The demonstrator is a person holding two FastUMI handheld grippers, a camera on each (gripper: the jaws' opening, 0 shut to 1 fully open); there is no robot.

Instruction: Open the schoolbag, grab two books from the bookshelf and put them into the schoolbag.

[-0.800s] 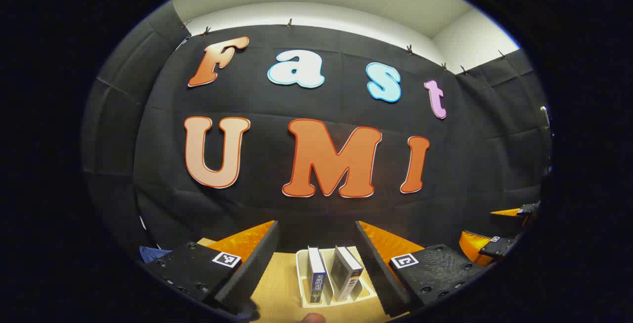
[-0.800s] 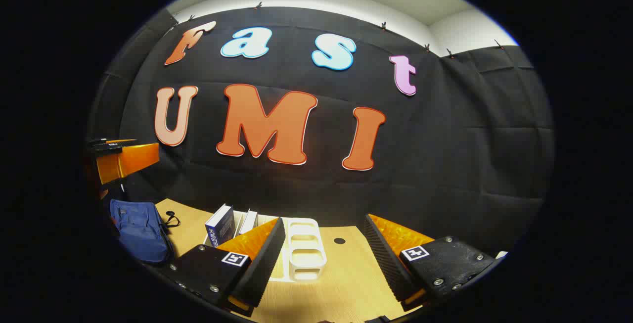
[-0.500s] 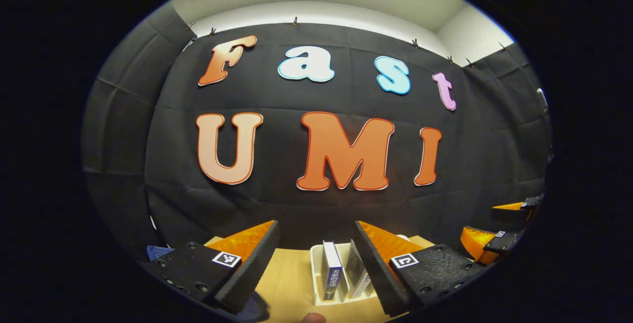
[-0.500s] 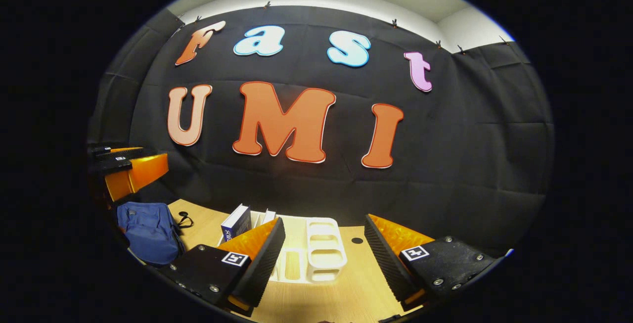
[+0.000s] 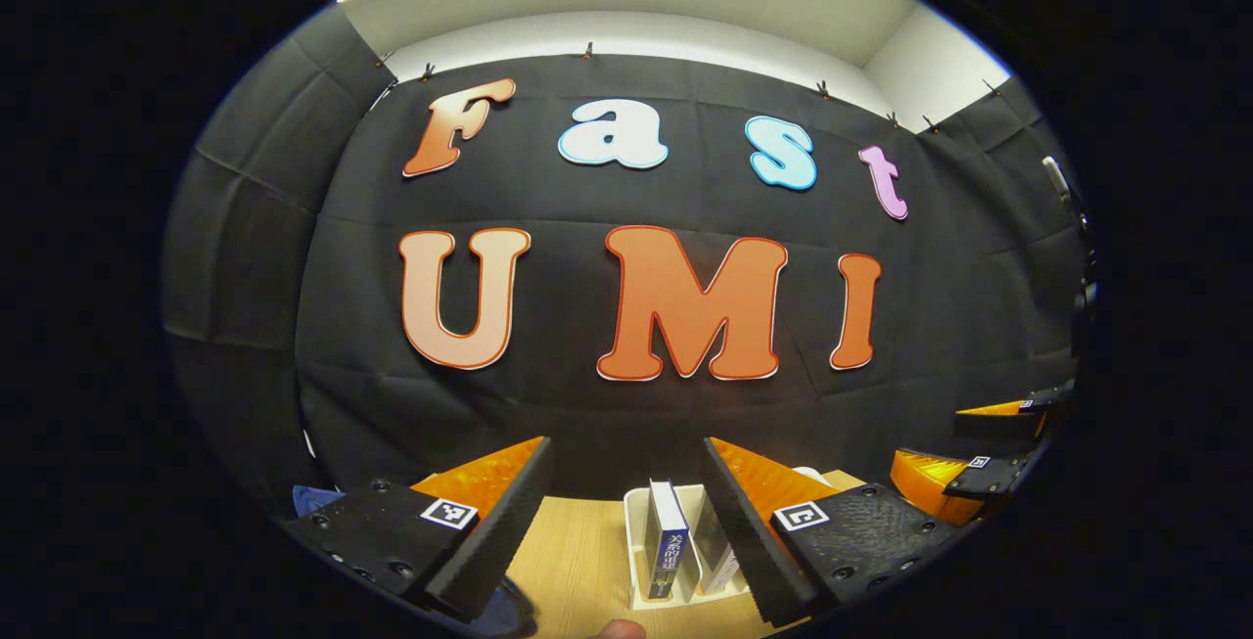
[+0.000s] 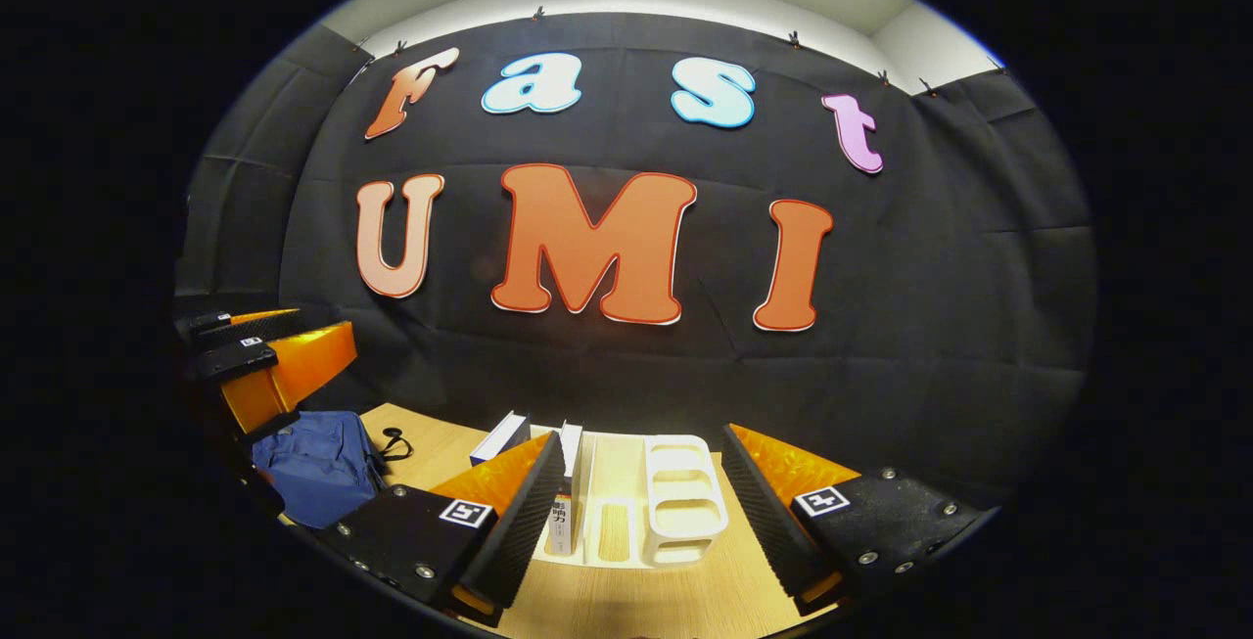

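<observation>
Even overhead light, sharp focus, strong fisheye bending at edges.

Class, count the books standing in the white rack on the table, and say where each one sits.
2. A blue book stands at the rack's left end; a paler book leans right beside it, partly behind the left gripper's finger. The other slots look empty.

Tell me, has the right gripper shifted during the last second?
Yes. In the right gripper view, the white bookshelf now sits between the right gripper fingers, having drifted rightward, so the gripper swung toward the blue schoolbag.
</observation>
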